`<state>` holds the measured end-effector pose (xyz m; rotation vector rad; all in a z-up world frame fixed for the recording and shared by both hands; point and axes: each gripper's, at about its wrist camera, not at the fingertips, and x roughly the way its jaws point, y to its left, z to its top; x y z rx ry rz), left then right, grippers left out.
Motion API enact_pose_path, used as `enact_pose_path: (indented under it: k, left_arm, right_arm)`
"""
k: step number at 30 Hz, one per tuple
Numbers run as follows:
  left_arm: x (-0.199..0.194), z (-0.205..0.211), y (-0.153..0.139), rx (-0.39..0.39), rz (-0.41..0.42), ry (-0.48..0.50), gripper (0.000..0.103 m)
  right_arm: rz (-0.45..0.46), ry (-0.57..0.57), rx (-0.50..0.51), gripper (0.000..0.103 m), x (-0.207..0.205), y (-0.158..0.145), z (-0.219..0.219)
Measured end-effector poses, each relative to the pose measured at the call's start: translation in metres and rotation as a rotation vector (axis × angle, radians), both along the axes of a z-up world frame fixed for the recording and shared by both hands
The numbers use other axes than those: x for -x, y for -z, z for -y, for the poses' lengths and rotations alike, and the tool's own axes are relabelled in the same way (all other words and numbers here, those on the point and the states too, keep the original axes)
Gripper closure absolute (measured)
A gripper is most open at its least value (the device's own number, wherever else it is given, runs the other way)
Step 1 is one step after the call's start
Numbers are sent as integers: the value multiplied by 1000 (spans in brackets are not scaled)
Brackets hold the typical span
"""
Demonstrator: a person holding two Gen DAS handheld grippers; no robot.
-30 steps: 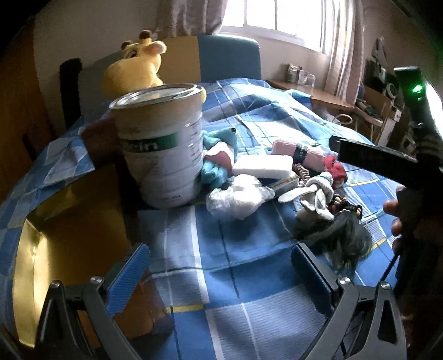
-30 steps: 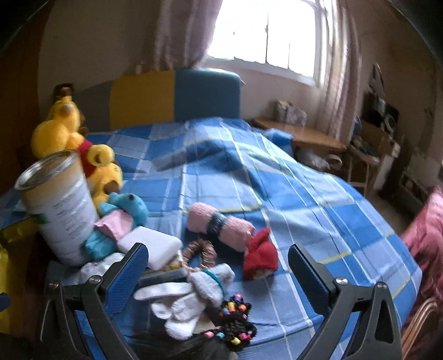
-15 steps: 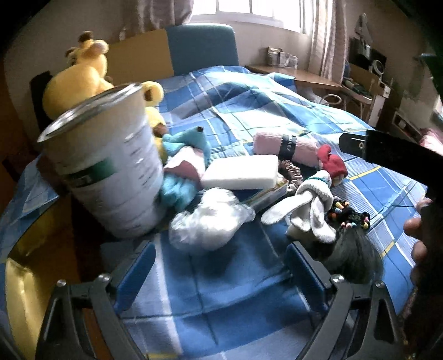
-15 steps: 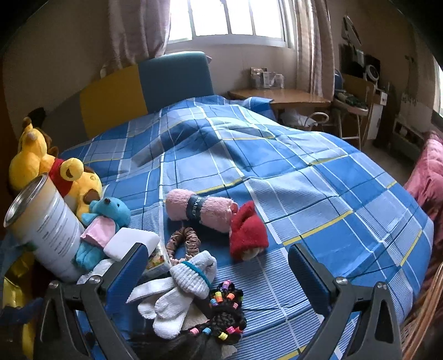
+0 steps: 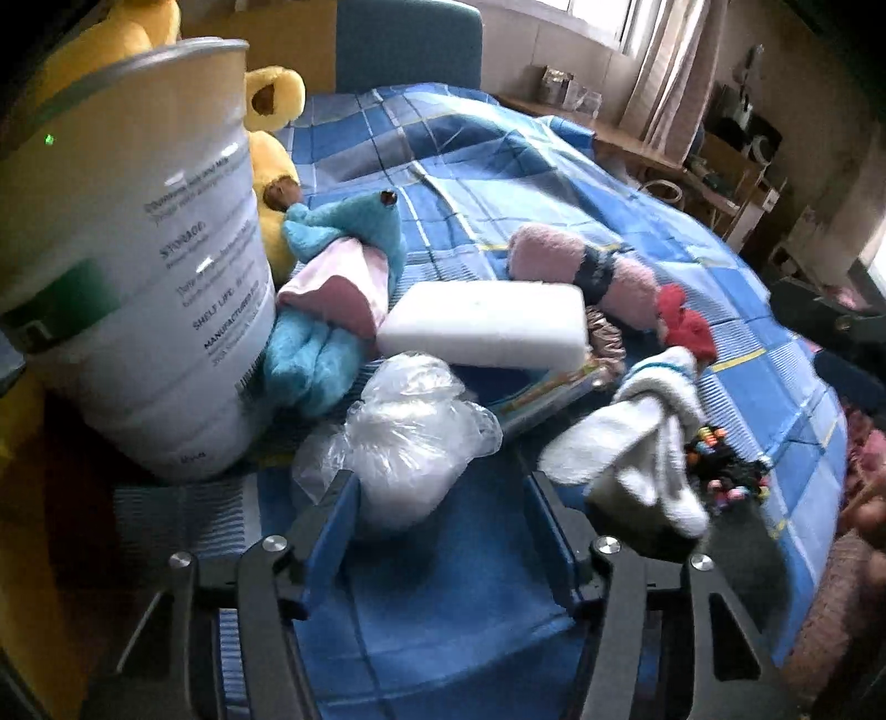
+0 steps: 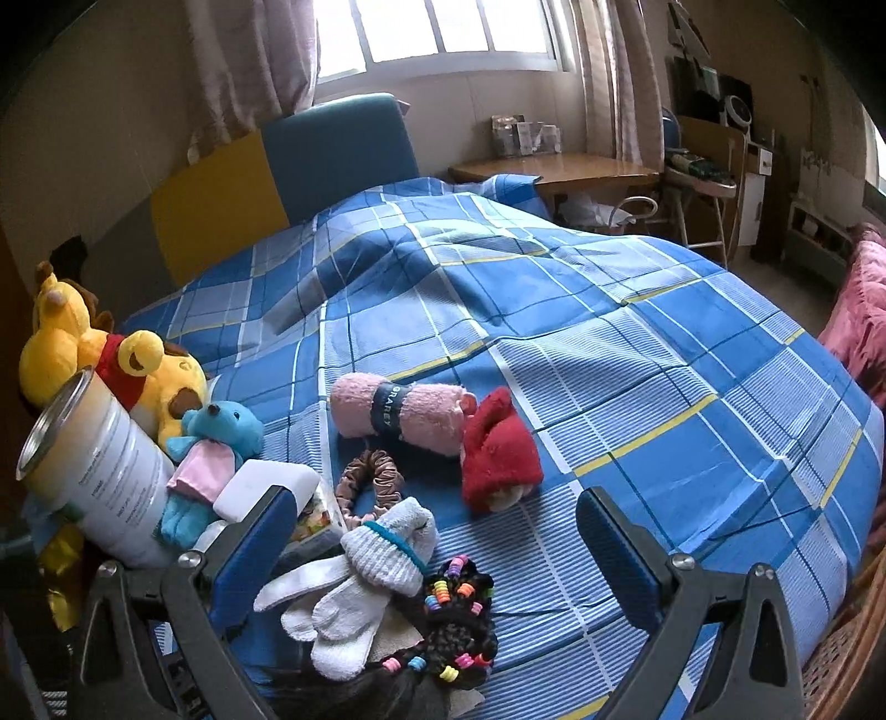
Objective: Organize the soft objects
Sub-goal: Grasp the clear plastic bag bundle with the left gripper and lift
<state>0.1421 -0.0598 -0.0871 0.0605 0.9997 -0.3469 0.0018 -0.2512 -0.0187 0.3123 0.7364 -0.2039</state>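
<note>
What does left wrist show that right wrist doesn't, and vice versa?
Left wrist only: the left gripper, jaws closing, with the clear plastic bag partly between them and its left pad against the bag.

Right wrist only: the right gripper, open over the white socks; also the window and the whole yellow plush.

Both: the tin can, blue plush, white sponge, pink rolled towel, red plush, on the blue checked bedspread.

Blue plaid bedspread (image 6: 637, 387), pink towel roll (image 6: 432, 418), white sponge (image 5: 487, 324), turquoise plush (image 5: 343, 260)
</note>
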Motion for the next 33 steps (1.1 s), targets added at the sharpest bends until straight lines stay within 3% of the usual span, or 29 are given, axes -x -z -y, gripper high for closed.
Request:
enact_pose_path:
  k: [1, 3, 4, 10, 23, 28, 33]
  left_arm:
    - [-2, 0, 2, -5, -4, -1, 42]
    - [-6, 0, 7, -9, -12, -1, 59]
    - [-7, -1, 10, 0, -26, -1, 81]
    - [9, -19, 4, 93, -35, 1, 83]
    - [89, -59, -36, 159, 20, 21, 83]
    - [108, -90, -54, 182, 55, -24, 83]
    - [113, -129, -68, 185, 107, -103, 83]
  right_arm:
    - [2, -2, -3, 0, 0, 0, 0]
    - [1, -4, -6, 0, 0, 0, 0]
    - [-1, -4, -8, 0, 0, 0, 0]
    - [1, -4, -25, 0, -1, 2, 2]
    - [-12, -83, -74, 9, -6, 6, -6]
    - [-37, -166, -109, 15, -9, 11, -18]
    - [-33, -238, -105, 30, -9, 9, -35]
